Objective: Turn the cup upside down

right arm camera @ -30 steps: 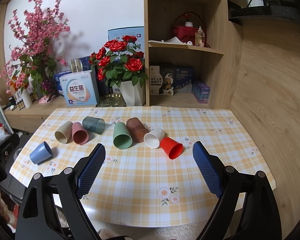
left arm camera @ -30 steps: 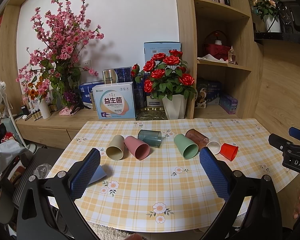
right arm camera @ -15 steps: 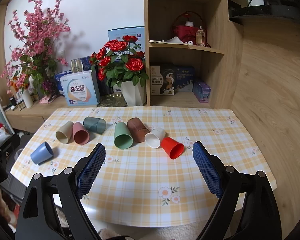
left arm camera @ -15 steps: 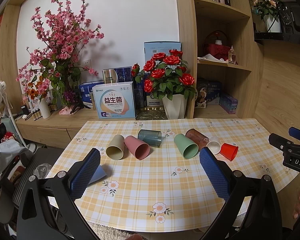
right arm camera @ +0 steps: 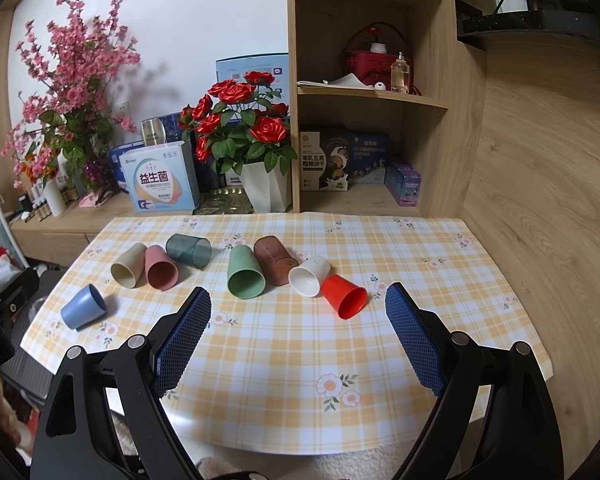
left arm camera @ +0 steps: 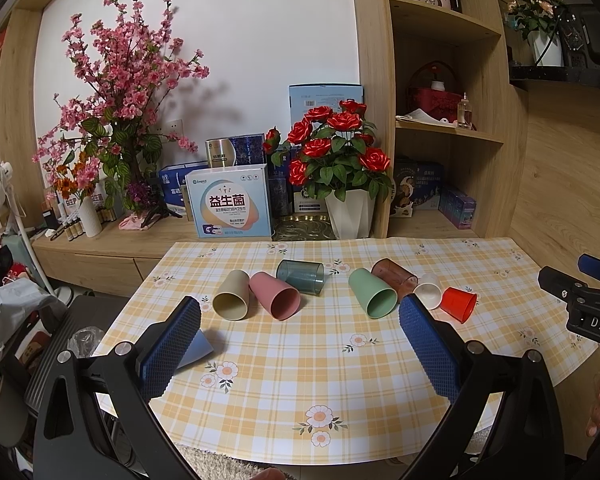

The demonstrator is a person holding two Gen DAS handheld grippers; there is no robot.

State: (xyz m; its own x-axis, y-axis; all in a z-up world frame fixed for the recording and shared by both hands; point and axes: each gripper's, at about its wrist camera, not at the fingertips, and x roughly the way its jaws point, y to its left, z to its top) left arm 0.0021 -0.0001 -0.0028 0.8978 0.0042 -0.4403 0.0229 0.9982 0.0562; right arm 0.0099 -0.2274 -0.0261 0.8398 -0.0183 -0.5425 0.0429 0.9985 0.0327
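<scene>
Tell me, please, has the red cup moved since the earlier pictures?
No. The red cup lies on its side beside the white cup, exactly as before.

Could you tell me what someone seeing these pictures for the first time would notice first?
First, the row of coloured cups lying on their sides across the checked tablecloth, from the blue cup at the left to the red cup at the right. Behind them stands a pot of red roses. Both claws, left claw and right claw, hover open.
</scene>
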